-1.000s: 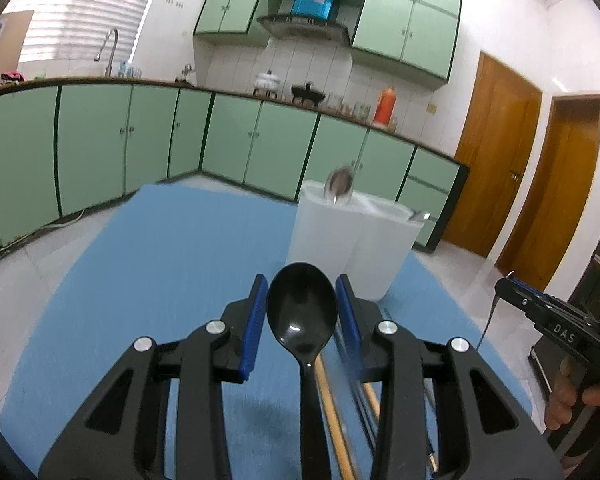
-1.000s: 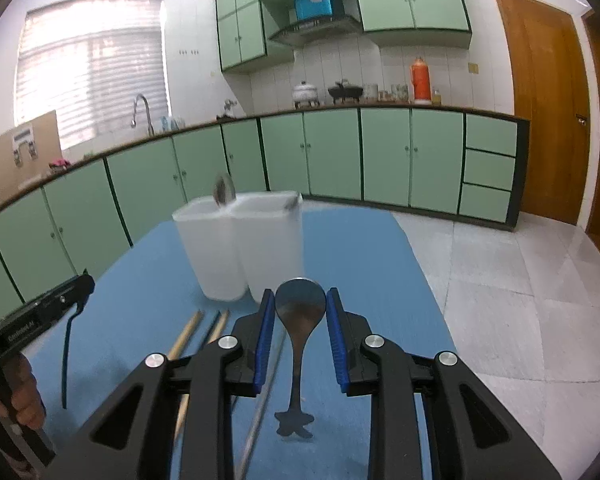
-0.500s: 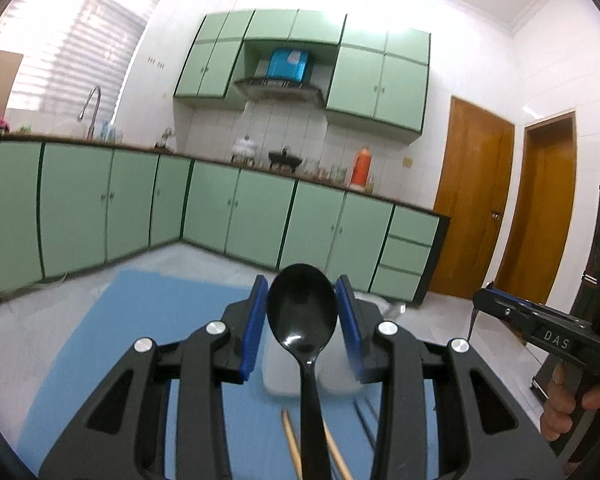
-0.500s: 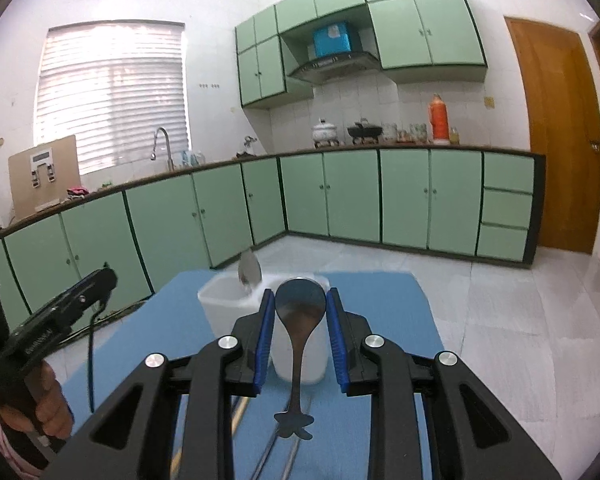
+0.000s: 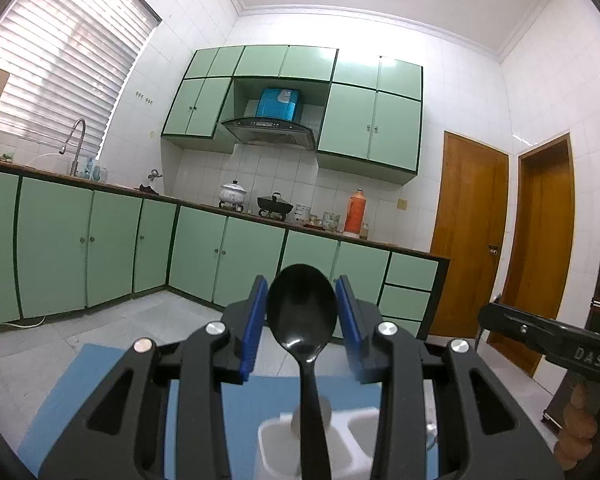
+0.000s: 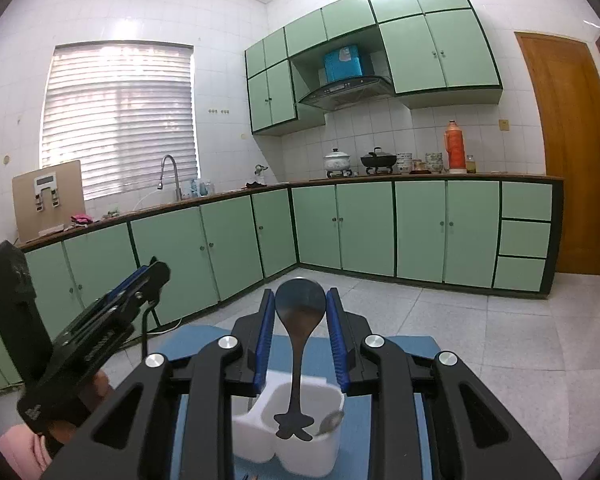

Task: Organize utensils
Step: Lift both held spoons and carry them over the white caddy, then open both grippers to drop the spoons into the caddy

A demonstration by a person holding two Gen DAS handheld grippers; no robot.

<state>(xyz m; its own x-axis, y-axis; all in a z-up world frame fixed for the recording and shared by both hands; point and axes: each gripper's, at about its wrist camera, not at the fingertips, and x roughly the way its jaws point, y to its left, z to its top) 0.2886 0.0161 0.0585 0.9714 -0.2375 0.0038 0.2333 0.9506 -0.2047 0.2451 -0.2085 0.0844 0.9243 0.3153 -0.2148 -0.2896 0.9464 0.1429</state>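
You have raised both spoons above the white holder (image 6: 296, 438); your left gripper (image 5: 302, 316) pinches the black spoon (image 5: 302, 312), your right gripper (image 6: 300, 316) the metal spoon (image 6: 299, 320).

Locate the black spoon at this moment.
In the left wrist view, the black spoon stands bowl-up between the fingers of the left gripper, its handle pointing down over the white utensil holder on the blue mat.
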